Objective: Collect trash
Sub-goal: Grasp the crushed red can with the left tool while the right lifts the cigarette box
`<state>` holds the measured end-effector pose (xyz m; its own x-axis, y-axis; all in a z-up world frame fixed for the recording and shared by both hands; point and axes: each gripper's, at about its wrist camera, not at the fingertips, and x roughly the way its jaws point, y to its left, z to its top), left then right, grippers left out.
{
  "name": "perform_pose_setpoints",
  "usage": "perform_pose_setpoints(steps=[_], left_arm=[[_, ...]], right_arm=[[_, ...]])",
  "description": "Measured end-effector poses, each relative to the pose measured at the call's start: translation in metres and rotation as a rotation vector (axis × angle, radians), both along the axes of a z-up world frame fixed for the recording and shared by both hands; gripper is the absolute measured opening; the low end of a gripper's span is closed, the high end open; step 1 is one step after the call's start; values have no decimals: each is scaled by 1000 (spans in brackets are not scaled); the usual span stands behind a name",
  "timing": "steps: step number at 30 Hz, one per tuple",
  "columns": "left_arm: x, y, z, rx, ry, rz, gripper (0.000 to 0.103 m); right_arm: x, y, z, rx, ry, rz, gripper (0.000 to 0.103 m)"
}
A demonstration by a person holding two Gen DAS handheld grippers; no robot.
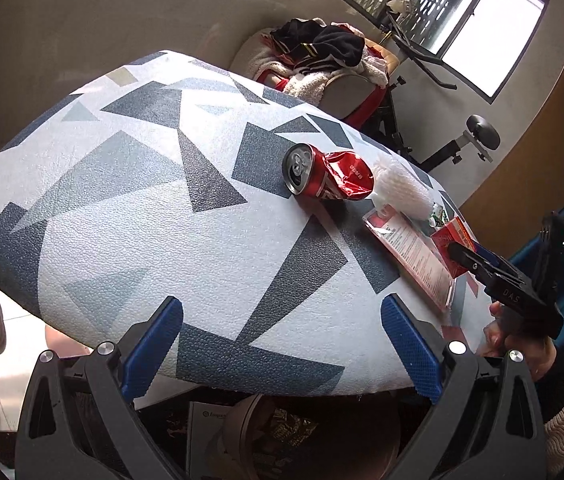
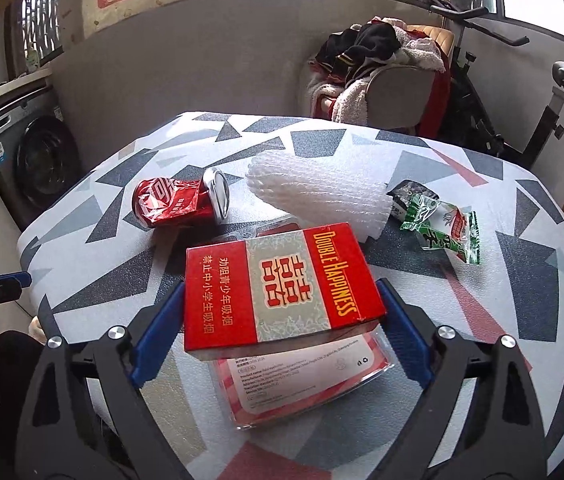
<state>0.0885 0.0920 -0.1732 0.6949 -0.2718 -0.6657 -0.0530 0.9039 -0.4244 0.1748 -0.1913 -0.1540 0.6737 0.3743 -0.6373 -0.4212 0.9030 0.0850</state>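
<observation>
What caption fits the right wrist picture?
Open hand-held gripper straddles a red box, beside a crushed can.

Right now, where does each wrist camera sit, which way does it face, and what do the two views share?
Left wrist: low at the table's near edge, facing across it; open left gripper in front, right gripper and hand at right.
Right wrist: above the table, looking down; right gripper around the red cigarette box, not visibly clamped.
Shared: crushed can, foam net, cigarette box, clear package.
</observation>
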Motion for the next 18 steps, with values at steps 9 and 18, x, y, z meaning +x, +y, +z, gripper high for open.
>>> perform_pose_setpoints(steps=[9,18], left_arm=[[101,-12,10,-128,24,82,92],[172,-26,-2,-95,80,179,77]], right_arm=[[-15,-6,-5,6,-13,-48,90],[-20,-23,-12,80,16,-110,90]])
